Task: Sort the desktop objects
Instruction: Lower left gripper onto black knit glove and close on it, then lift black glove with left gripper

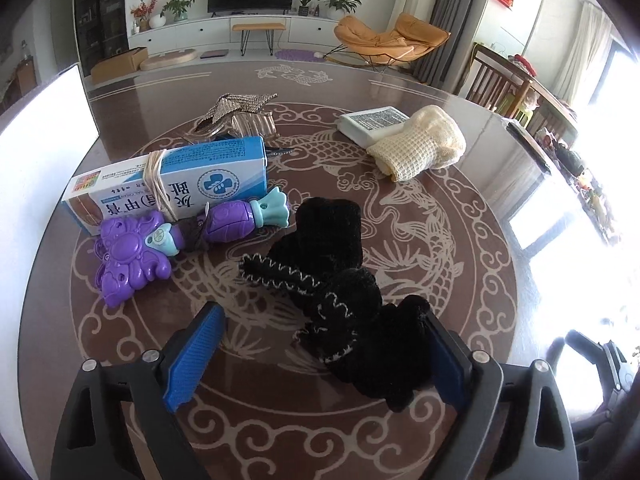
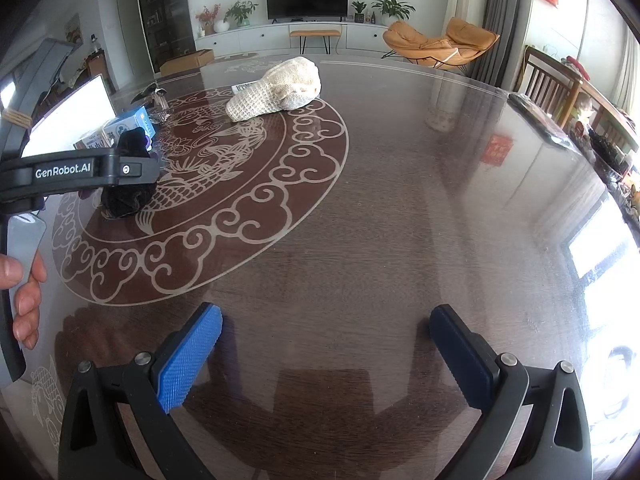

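Black knitted gloves (image 1: 336,280) lay in a heap near the middle of the round table (image 2: 400,200), partly between the spread jaws of the left gripper (image 1: 320,344); the right pad seemed to touch the wool, the left pad stood clear. Just beyond lay a purple toy (image 1: 160,244) against a blue box (image 1: 172,180), and further off a cream cloth (image 1: 420,148). Right gripper (image 2: 326,344) hung with jaws apart over bare tabletop, the table's right half open to its edge.
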A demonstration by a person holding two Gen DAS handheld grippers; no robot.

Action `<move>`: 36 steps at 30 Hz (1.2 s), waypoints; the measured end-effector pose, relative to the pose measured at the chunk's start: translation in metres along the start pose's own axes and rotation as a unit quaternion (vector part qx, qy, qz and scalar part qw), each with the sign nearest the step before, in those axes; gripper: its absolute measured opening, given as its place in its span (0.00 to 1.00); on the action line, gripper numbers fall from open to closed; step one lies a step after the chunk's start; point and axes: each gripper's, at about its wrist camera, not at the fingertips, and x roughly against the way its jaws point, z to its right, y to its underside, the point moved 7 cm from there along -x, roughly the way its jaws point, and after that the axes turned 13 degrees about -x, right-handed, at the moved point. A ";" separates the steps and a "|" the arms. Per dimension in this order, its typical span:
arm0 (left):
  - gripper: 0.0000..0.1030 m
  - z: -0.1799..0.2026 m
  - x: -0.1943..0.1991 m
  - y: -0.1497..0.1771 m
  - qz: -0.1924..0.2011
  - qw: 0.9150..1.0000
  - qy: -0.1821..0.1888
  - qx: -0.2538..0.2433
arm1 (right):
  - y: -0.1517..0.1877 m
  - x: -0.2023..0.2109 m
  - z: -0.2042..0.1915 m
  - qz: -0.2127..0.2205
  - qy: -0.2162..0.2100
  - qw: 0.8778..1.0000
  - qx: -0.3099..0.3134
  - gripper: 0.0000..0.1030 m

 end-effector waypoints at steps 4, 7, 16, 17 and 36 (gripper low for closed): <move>0.70 -0.011 0.017 0.021 0.004 0.999 0.021 -0.027 | 0.000 0.000 0.000 0.000 0.000 1.000 0.000 1.00; 0.71 -0.013 0.022 0.026 0.006 0.998 0.048 -0.028 | 0.000 0.000 0.000 0.000 0.000 1.000 0.000 1.00; 0.82 0.010 0.008 -0.007 -0.004 0.998 0.030 -0.059 | 0.000 0.000 0.000 0.000 0.000 1.000 0.000 1.00; 0.82 0.010 0.003 -0.010 -0.009 0.998 0.021 -0.057 | 0.000 0.000 0.000 0.000 0.000 1.000 0.000 1.00; 0.36 -0.033 0.039 0.051 -0.006 0.998 -0.056 -0.033 | 0.000 0.000 0.000 0.000 0.000 1.000 0.000 1.00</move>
